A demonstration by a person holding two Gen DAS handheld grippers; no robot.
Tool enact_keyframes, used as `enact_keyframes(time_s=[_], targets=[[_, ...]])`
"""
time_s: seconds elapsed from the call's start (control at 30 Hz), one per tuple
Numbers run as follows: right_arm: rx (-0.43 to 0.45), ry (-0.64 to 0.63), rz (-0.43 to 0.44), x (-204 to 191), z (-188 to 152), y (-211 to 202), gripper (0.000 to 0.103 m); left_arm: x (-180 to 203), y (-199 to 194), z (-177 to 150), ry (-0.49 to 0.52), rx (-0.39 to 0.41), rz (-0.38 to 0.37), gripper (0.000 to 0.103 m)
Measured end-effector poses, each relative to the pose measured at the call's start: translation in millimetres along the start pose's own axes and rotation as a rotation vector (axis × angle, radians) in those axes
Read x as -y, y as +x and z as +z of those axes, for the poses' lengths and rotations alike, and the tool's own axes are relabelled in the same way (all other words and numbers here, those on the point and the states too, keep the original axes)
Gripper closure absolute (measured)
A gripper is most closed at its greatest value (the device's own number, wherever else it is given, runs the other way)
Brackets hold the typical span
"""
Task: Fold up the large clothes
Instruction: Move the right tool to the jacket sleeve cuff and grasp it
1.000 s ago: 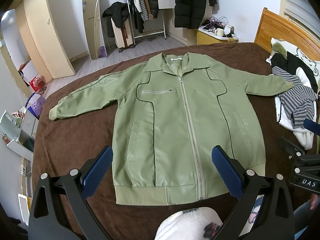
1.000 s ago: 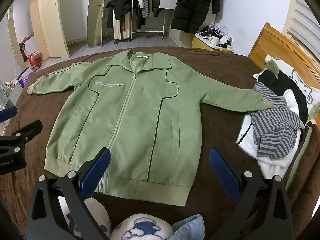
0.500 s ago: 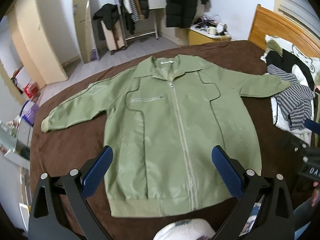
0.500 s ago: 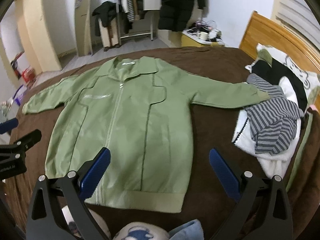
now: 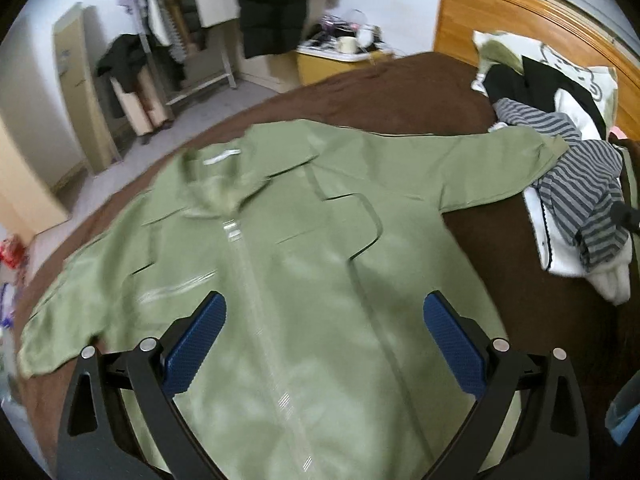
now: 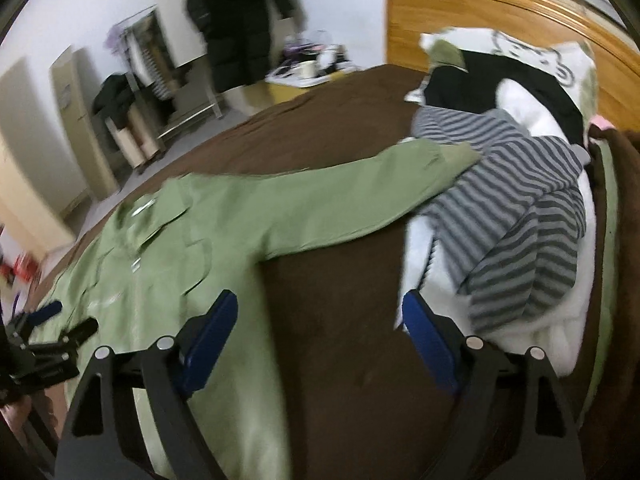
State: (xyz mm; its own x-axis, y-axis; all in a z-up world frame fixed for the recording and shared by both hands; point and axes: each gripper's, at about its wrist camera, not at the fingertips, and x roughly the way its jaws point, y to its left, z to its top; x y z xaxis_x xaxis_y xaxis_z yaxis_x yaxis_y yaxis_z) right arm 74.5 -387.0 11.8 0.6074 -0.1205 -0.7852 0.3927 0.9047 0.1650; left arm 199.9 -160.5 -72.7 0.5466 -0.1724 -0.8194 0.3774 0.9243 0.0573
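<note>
The green jacket is smooth cloth with a soft shine, and its zip glints like metal. The brown blanket under it looks fuzzy and dull. The striped top is soft knit cloth, and the white thing below it looks fluffy. The headboard is shiny wood. The gripper pads are blue and bumpy, on black dull plastic arms with small silver metal screws.

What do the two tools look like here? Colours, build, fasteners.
Both match. The left tool has two black skeletal fingers with triangular cut-outs, silver round screws at the pivots, and textured blue pads. The right tool has the same black frame, silver screws and blue pads. No cables or sleeves visible.
</note>
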Motion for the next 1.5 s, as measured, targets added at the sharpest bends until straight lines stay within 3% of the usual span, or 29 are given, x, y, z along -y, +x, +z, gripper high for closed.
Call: enact_keyframes(time_s=[0.27, 0.47, 0.63, 0.73, 0.8, 0.83, 0.9, 0.97, 1.13, 1.27, 1.5], targets=[[0.071, 0.215, -0.029, 89.1, 47.2, 73.5, 0.019, 42.1, 104.5, 45.4, 0.054, -0.045, -0.052, 0.006], [0.086, 0.249, -0.056, 125.1, 80.2, 127.0, 0.019, 61.8, 165.1, 62.9, 0.066, -0.072, -0.059, 0.006], [0.090, 0.284, -0.048, 141.6, 100.3, 163.0, 0.035, 66.8, 196.0, 55.0, 0.044, -0.104, -0.068, 0.006], [0.095, 0.307, -0.079, 154.0, 108.7, 176.5, 0.035, 64.2, 207.2, 48.0, 0.023, -0.117, -0.075, 0.005], [0.108, 0.383, -0.038, 168.9, 109.4, 187.0, 0.041, 65.5, 210.4, 45.2, 0.033, -0.113, -0.070, 0.005], [0.109, 0.417, -0.022, 174.4, 107.9, 191.1, 0.047, 66.7, 210.7, 43.6, 0.040, -0.108, -0.064, 0.005], [0.108, 0.448, -0.042, 183.9, 104.6, 200.8, 0.077, 68.0, 211.1, 41.9, 0.047, -0.103, -0.052, 0.005], [0.114, 0.477, -0.024, 191.0, 100.8, 205.2, 0.078, 68.4, 210.8, 40.4, 0.053, -0.099, -0.042, 0.005], [0.102, 0.369, -0.078, 180.9, 104.8, 208.2, 0.083, 67.0, 212.6, 41.1, 0.058, -0.092, -0.041, 0.005], [0.109, 0.369, -0.064, 180.7, 104.9, 206.6, 0.085, 68.4, 213.4, 40.8, 0.059, -0.086, -0.035, 0.005], [0.149, 0.303, -0.048, 156.8, 111.7, 182.1, 0.085, 71.7, 210.7, 45.7, 0.062, -0.101, -0.027, 0.005]])
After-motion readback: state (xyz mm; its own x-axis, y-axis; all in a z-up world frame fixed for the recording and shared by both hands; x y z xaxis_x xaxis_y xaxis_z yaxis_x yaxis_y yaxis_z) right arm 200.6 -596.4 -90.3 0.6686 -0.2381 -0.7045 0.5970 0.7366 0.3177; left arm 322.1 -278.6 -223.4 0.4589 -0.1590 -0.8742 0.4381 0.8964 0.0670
